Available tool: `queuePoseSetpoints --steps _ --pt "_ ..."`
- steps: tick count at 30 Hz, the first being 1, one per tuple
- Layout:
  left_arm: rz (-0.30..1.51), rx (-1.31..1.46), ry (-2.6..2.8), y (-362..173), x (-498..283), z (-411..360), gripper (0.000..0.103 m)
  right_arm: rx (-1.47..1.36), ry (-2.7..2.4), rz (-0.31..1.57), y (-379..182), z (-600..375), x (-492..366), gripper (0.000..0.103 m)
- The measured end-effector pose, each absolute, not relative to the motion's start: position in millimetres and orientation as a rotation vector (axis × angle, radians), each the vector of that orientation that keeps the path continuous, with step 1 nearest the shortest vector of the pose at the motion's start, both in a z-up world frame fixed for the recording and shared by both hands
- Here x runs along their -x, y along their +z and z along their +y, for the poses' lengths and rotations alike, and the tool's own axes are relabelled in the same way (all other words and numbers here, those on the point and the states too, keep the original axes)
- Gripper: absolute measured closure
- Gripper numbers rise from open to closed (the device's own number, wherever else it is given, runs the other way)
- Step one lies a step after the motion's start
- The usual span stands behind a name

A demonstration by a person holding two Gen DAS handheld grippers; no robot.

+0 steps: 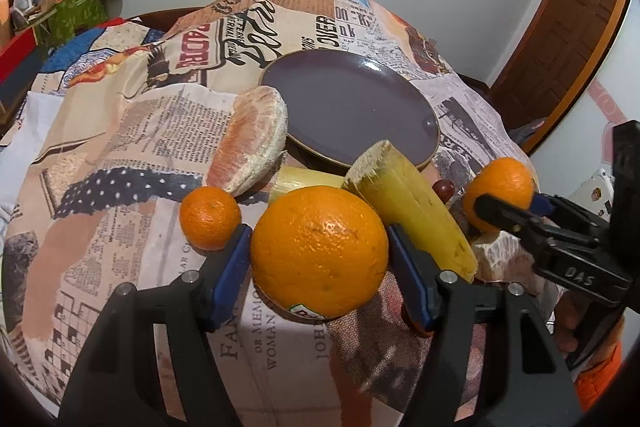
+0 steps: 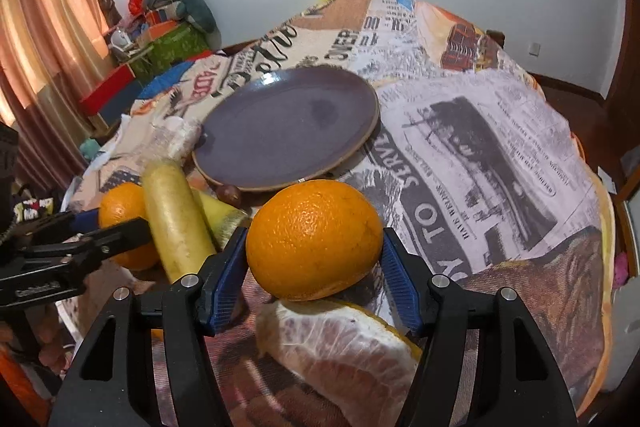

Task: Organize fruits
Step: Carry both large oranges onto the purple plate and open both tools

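My left gripper is shut on a large orange with a sticker on its underside, both blue pads against its sides. Left of it a small mandarin sits on the cloth. My right gripper is shut on a second orange, which sits just above a peeled pomelo wedge. The left wrist view shows the right gripper at the right edge, around that orange. An empty purple plate lies behind the fruit. In the right wrist view the left gripper stands at the far left.
Two yellow cane-like sticks and a big pomelo piece lie against the plate's near rim. A small dark red fruit sits beside them. The table wears a newspaper-print cloth. Clutter is piled by the curtain.
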State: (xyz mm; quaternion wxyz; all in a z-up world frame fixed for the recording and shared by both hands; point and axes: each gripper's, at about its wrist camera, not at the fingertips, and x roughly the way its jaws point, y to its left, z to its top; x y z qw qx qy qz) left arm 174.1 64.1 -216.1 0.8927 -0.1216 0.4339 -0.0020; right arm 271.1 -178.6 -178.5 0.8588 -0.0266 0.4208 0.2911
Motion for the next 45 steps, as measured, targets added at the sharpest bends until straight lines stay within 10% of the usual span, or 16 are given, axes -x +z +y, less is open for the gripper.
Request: queuePoseSetpoints --steps 45 --pt "0.678 0.151 -0.006 -126 -283 77 0.036 0.075 0.555 0.67 -117 -148 -361 0.042"
